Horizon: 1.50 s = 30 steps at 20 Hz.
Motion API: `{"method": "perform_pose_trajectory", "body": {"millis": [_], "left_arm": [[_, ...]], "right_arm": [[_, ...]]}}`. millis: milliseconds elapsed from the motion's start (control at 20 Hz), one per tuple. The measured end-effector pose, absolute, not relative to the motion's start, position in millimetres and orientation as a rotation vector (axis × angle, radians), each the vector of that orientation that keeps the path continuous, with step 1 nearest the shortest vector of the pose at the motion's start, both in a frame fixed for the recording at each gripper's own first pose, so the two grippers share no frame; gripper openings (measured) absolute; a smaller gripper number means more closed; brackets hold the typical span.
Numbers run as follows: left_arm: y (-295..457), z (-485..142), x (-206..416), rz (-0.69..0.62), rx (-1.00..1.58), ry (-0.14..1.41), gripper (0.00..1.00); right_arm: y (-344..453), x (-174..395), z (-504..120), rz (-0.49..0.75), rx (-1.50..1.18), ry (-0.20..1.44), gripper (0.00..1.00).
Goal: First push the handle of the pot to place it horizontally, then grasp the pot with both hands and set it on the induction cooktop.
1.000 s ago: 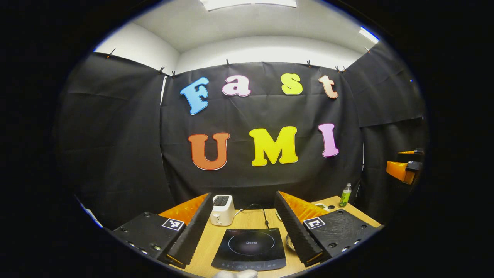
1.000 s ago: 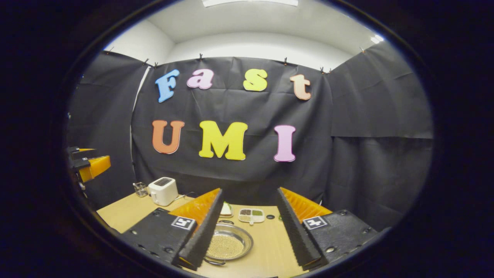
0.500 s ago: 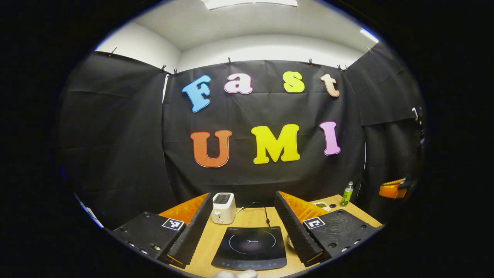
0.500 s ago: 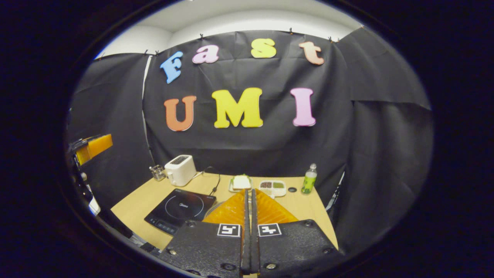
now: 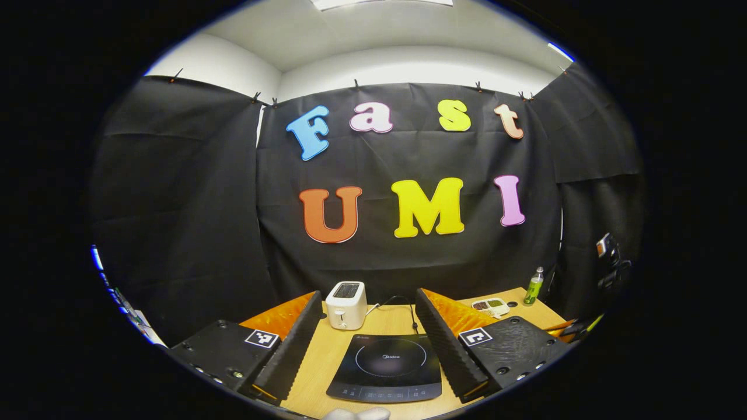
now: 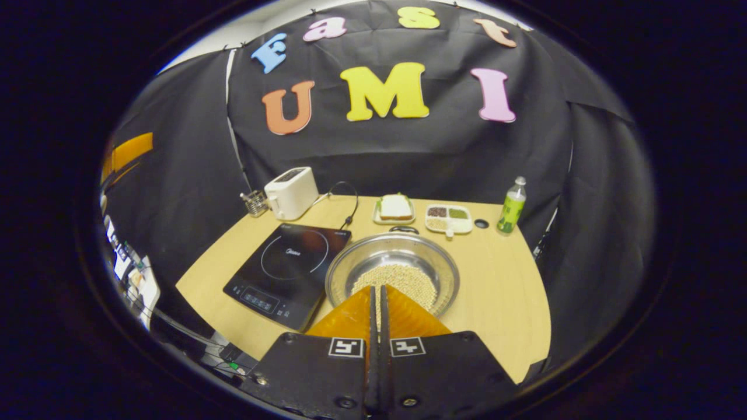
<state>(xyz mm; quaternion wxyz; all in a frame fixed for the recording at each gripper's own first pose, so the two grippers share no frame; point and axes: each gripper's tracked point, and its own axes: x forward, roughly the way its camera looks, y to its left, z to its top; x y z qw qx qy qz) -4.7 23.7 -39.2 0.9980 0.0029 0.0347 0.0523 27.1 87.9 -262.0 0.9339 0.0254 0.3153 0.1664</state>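
Note:
The pot (image 6: 402, 256) is a wide steel bowl with pale grains in it, standing on the wooden table (image 6: 502, 291) just right of the black induction cooktop (image 6: 289, 265). A small dark handle (image 6: 402, 230) shows at the pot's far rim. My right gripper (image 6: 377, 289) is shut with nothing between its fingers, its tips above the pot's near rim, which they hide. My left gripper (image 5: 369, 297) is open and raised over the table, with the cooktop (image 5: 385, 367) between its fingers. An orange part of the left gripper (image 6: 125, 151) shows at the far left.
At the back of the table stand a white toaster (image 6: 292, 192), a small glass holder (image 6: 255, 202), a sandwich on a plate (image 6: 395, 208), a divided dish (image 6: 447, 216) and a green bottle (image 6: 512, 205). The cooktop's cord (image 6: 344, 204) runs behind it.
My right gripper went from open to shut, then rose and tipped down, bringing the whole pot and table into view. My left gripper drifted slightly and stayed open.

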Motion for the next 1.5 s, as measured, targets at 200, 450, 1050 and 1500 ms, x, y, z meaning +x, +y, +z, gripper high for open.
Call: {"method": "perform_pose_trajectory", "body": {"millis": [200, 450, 1050, 1500], "left_arm": [[32.2, -45.5, -6.3, 0.129, 0.005, 0.081, 0.96], [43.9, -55.4, -8.2, 0.156, -0.002, 0.109, 0.96], [59.3, -66.8, -5.9, 0.186, -0.003, 0.139, 0.96], [60.4, -74.8, -2.8, 0.189, -0.011, 0.154, 0.96]], "right_arm": [[118.3, 21.7, -307.3, 0.403, 0.008, 0.727, 0.04], [140.5, 10.2, -358.5, 0.446, 0.008, 0.844, 0.04], [165.0, 12.6, -417.1, 0.462, 0.0, 0.984, 0.04], [139.8, 4.5, -422.9, 0.439, -0.022, 1.003, 0.0]]}}
